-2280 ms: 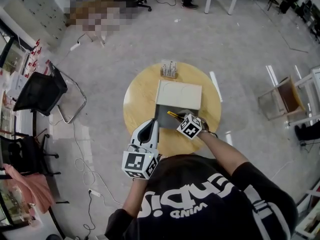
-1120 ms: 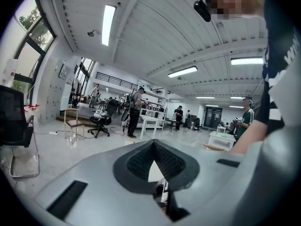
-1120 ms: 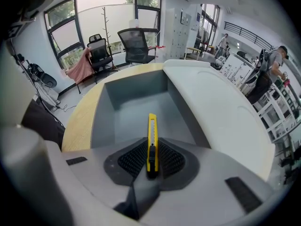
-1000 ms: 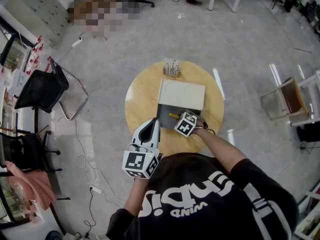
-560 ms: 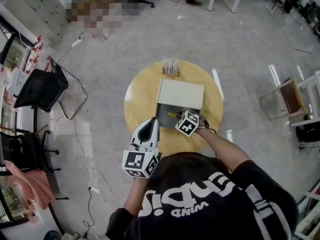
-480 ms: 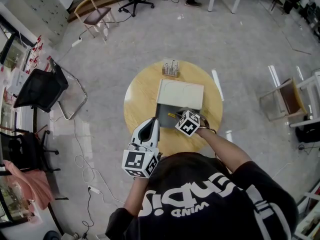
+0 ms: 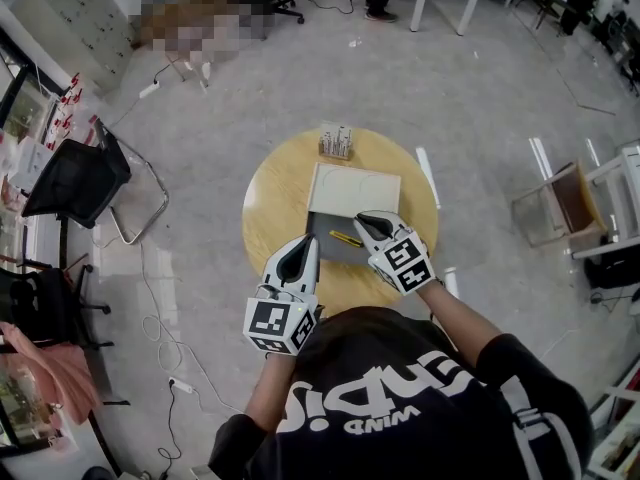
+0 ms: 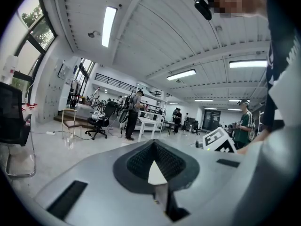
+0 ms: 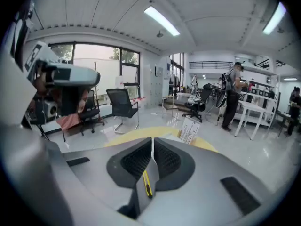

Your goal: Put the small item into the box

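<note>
An open box sits on the round wooden table (image 7: 270,198), its white lid (image 7: 355,188) folded back and its dark grey tray (image 7: 330,240) toward me. A small yellow item (image 7: 346,238) lies in the tray. My right gripper (image 7: 366,219) hovers over the tray's right side, jaws shut with nothing between the tips. In the right gripper view the yellow item (image 9: 146,182) shows through the gap under that gripper (image 9: 152,147). My left gripper (image 7: 300,241) rests at the tray's near left corner. It is shut and holds nothing in the left gripper view (image 8: 154,146).
A small rack of upright pieces (image 7: 336,140) stands at the table's far edge. A black office chair (image 7: 75,183) is on the floor to the left and a wooden chair (image 7: 560,203) to the right. People stand far off (image 8: 133,114).
My right gripper has turned and drawn back to the right. The yellow item it held over the tray now lies in the tray. The left gripper has stayed put.
</note>
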Tool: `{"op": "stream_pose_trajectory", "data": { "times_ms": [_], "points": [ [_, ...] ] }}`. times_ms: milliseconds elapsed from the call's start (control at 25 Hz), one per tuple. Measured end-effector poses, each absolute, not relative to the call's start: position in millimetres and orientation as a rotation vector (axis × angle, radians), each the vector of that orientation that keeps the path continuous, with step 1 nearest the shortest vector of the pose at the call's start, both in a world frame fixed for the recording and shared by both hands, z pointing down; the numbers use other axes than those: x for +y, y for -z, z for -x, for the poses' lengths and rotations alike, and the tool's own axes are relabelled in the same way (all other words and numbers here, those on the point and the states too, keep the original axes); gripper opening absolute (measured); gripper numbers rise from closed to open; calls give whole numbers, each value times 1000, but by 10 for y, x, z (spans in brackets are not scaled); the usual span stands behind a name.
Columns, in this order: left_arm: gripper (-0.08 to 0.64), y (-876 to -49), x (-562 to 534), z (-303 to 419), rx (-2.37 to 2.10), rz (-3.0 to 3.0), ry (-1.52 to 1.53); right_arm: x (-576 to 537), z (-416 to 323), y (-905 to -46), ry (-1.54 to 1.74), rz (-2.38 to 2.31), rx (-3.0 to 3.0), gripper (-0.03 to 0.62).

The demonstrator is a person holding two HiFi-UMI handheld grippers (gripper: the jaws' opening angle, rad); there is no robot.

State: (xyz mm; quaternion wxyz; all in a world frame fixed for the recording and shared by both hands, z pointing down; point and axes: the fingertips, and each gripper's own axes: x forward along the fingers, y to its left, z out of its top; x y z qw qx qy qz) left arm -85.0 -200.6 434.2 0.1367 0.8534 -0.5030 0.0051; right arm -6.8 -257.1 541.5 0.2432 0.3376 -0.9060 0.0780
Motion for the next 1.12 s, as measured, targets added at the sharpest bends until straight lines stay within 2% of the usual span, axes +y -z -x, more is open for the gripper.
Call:
{"op": "stream_pose_trajectory", "data": {
  "times_ms": [360, 1120],
  "points": [
    [9, -4348, -1982, 887, -1464, -2491, -14, -2247, -510, -4689, -277, -1250, -2651, 14],
    [9, -4471, -1845, 880, -1453, -2500, -46, -2011, -856, -4574, -302, -1457, -2689, 3]
  ]
}}
